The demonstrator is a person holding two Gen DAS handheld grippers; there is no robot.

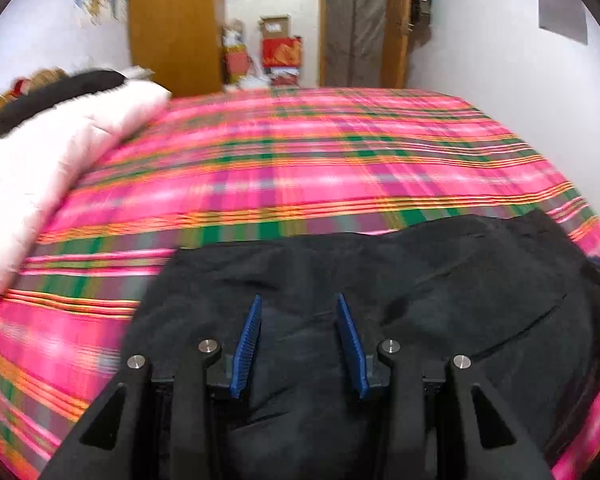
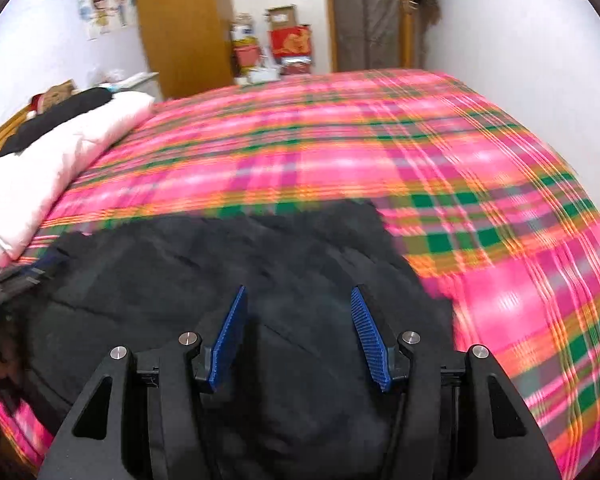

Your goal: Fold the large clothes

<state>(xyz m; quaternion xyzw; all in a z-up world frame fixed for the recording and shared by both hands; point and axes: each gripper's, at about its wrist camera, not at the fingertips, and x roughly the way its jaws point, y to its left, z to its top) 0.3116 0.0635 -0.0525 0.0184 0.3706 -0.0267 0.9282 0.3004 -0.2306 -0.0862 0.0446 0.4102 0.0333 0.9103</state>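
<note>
A large black garment (image 1: 400, 280) lies spread on the near part of a bed covered by a pink plaid sheet (image 1: 300, 168). My left gripper (image 1: 299, 300) is open above the garment's left half, its blue pads (image 1: 249, 344) apart with nothing between them. In the right wrist view the same black garment (image 2: 240, 264) fills the lower left. My right gripper (image 2: 299, 294) is open above its right half, blue pads (image 2: 370, 336) apart and empty. The plaid sheet (image 2: 480, 200) shows beyond and to the right.
A pale pink quilted item (image 1: 60, 152) with a black one on top (image 1: 56, 92) lies along the bed's left side, also in the right wrist view (image 2: 60, 160). Wooden door (image 1: 172, 28), boxes (image 1: 280, 48) and white walls stand beyond the bed.
</note>
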